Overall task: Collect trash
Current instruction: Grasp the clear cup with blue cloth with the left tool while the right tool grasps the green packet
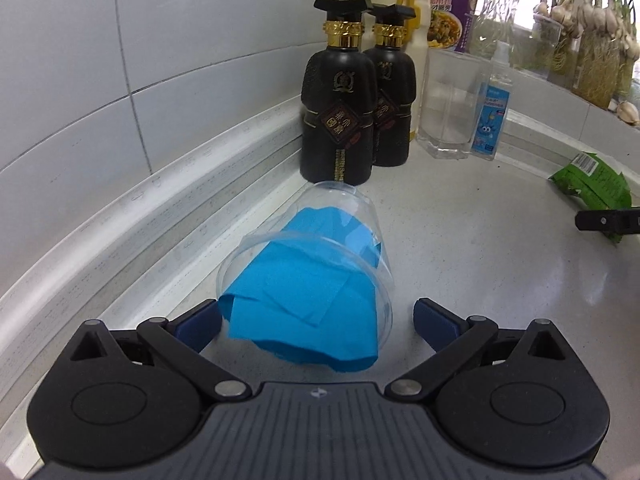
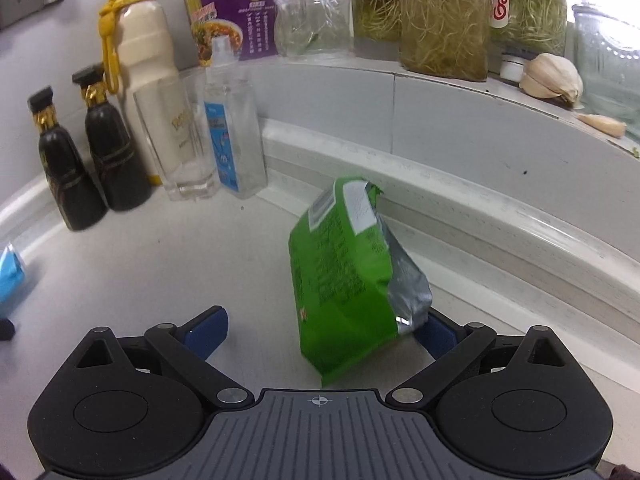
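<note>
Left gripper (image 1: 318,322) spread wide, blue pads either side of a clear plastic cup (image 1: 320,236) lying on its side on the pale speckled countertop (image 1: 460,248), mouth toward the camera. Crumpled blue paper napkin (image 1: 308,300) stuffed inside, spilling out of the rim between the fingers. No visible pad contact with the cup. Cup base just in front of two black bottles with gold collars (image 1: 340,108), close to the white tiled wall (image 1: 120,60).

Right gripper (image 2: 320,330) also spread, jaws not closing on anything. Green foil snack wrapper (image 2: 344,280) standing tilted between the fingers, silver lining showing, right edge just beside or touching the right pad, cannot tell which. Behind: empty drinking glass (image 2: 180,152), small clear spray bottle with blue label (image 2: 234,128), cream bottle with yellow cap (image 2: 140,60), purple instant-noodle cup (image 2: 232,12).
</note>
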A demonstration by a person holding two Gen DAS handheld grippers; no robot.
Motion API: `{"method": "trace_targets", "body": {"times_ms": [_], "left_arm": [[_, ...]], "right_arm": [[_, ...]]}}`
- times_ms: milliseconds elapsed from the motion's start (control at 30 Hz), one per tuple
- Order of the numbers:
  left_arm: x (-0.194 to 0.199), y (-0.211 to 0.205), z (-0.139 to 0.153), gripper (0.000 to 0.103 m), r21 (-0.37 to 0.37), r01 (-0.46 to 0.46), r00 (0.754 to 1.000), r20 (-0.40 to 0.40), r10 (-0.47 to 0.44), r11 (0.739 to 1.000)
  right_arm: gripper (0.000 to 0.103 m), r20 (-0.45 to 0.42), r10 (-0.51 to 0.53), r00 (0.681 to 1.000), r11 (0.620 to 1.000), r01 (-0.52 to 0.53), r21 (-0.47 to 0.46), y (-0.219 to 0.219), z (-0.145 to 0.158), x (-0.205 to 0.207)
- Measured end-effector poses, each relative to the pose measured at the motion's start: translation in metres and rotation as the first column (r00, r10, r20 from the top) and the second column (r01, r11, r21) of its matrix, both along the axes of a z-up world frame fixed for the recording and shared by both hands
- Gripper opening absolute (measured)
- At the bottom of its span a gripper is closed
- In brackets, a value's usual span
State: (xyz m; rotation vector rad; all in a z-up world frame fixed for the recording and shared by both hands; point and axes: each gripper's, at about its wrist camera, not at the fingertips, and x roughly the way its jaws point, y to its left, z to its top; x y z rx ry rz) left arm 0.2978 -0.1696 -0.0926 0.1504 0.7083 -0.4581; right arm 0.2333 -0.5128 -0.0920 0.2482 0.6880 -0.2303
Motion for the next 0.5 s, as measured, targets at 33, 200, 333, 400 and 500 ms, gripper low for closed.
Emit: {"method": "trace_targets", "body": {"times_ms": [33, 200, 333, 400, 500], "left_arm": [[0.0, 0.001, 0.001, 0.1, -0.012, 0.007, 1.0, 0.002, -0.007, 1.0], [0.0, 0.002, 0.006, 0.084, -0.046, 0.023, 1.0, 0.005, -0.022, 0.999], [0.001, 0.003, 0.011, 0.072, -0.06, 0.006, 1.0, 0.012, -0.006, 0.998], [0.0, 0.003, 0.013, 0.073, -0.071, 0.004, 1.0, 0.012, -0.003, 0.997], [-0.001, 0.004, 0.017, 0.072, -0.078, 0.001, 1.0, 0.013, 0.0, 0.997]], "right_arm": [[0.1, 0.01, -0.007, 1.0, 1.0, 0.007, 0.022, -0.003, 0.001, 0.0], [0.098, 0.053, -0.053, 0.997, 0.994, 0.048, 0.096, -0.014, 0.005, 0.0], [0.089, 0.064, -0.068, 0.996, 0.991, 0.06, 0.116, -0.017, 0.01, -0.001], [0.072, 0.058, -0.059, 0.997, 0.991, 0.051, 0.12, -0.016, 0.01, 0.0], [0.051, 0.054, -0.044, 0.998, 0.993, 0.038, 0.113, -0.012, 0.012, 0.0]]}}
